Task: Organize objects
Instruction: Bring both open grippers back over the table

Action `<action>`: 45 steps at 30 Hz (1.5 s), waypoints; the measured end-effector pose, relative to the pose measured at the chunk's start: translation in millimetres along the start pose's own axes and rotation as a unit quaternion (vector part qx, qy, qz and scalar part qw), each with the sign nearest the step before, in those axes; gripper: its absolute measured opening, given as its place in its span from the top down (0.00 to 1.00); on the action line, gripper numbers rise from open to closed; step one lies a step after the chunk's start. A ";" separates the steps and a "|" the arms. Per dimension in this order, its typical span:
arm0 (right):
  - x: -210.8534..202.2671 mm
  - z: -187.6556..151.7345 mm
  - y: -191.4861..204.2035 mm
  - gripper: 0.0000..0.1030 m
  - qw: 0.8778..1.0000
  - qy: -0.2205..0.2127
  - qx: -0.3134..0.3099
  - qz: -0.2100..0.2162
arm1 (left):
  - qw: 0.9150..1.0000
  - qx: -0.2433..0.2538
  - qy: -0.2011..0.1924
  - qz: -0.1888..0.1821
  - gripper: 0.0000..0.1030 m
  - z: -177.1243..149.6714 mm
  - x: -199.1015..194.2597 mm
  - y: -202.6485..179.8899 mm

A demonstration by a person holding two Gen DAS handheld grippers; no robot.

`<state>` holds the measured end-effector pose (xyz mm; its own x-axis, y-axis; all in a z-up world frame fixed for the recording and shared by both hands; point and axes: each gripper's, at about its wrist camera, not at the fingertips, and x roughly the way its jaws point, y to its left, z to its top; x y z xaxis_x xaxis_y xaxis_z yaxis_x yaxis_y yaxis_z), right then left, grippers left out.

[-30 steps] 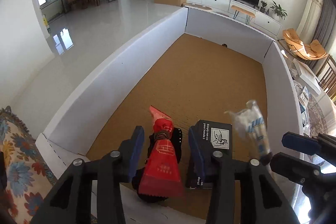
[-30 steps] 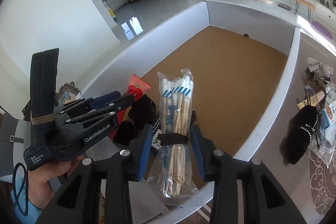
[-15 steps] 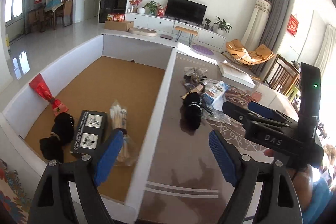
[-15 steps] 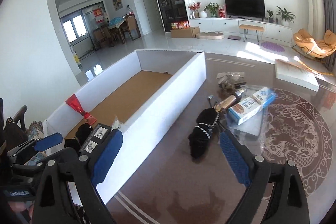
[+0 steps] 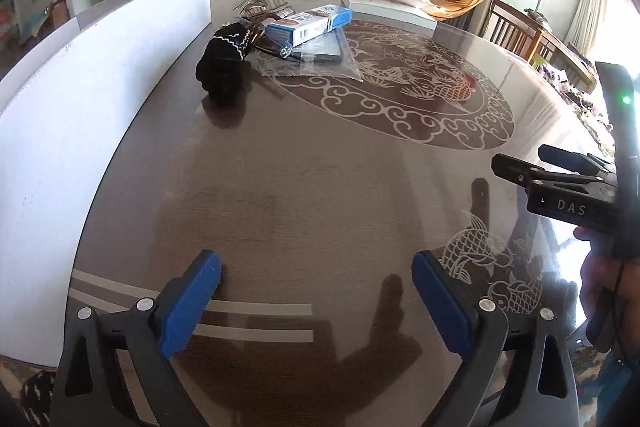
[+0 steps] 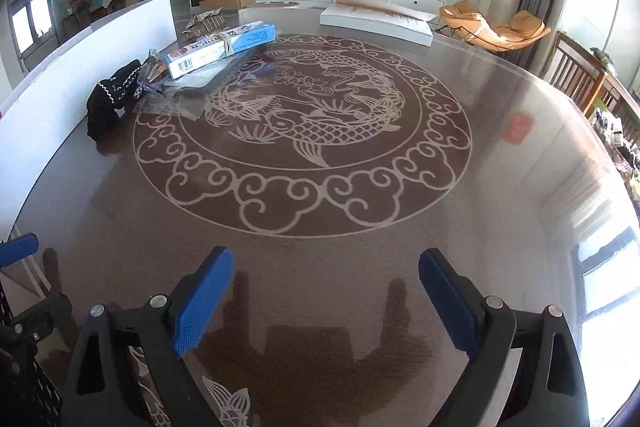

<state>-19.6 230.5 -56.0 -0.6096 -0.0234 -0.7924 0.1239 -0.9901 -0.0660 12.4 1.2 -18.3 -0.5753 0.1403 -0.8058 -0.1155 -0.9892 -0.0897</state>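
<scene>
My left gripper [image 5: 316, 271] is open and empty, low over the dark glass table [image 5: 304, 179]. My right gripper [image 6: 326, 267] is open and empty too; it also shows at the right edge of the left wrist view [image 5: 520, 167]. Far ahead on the left lie a black knitted item [image 5: 224, 63] [image 6: 110, 99], a blue and white box [image 5: 308, 23] [image 6: 220, 47], a clear plastic bag [image 5: 316, 61] [image 6: 180, 95] and a brownish bundle [image 5: 262, 3] [image 6: 202, 23]. The white wall of the sorting box [image 5: 80, 87] [image 6: 72, 67] runs along the left.
A flat white box [image 6: 376, 23] lies at the table's far side. Wooden chairs [image 6: 580, 79] stand at the right. A carp pattern [image 6: 304, 123] fills the table's middle.
Both grippers let go of the red item and the bagged sticks in the box, opened, and swung right, out over the table. The box's inside is now out of view.
</scene>
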 end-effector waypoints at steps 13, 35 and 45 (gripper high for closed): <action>10.7 -7.0 -12.0 0.00 0.999 0.011 0.039 0.002 | 0.998 0.000 -0.022 0.059 0.02 -0.3 7.9 15.9; 10.0 -7.2 -10.6 0.00 0.999 0.009 0.040 0.001 | 0.998 0.008 -0.020 0.057 0.00 1.5 12.1 15.0; 9.9 -7.1 -11.2 0.00 0.999 0.009 0.040 0.002 | 0.998 0.009 -0.021 0.057 0.00 0.8 12.4 15.0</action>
<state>-21.4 242.4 -67.4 -0.5946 -0.0248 -0.8036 0.0618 -0.9980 -0.0149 2.8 -11.9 -29.1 -0.6184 0.0286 -0.7854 -0.0613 -0.9981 0.0119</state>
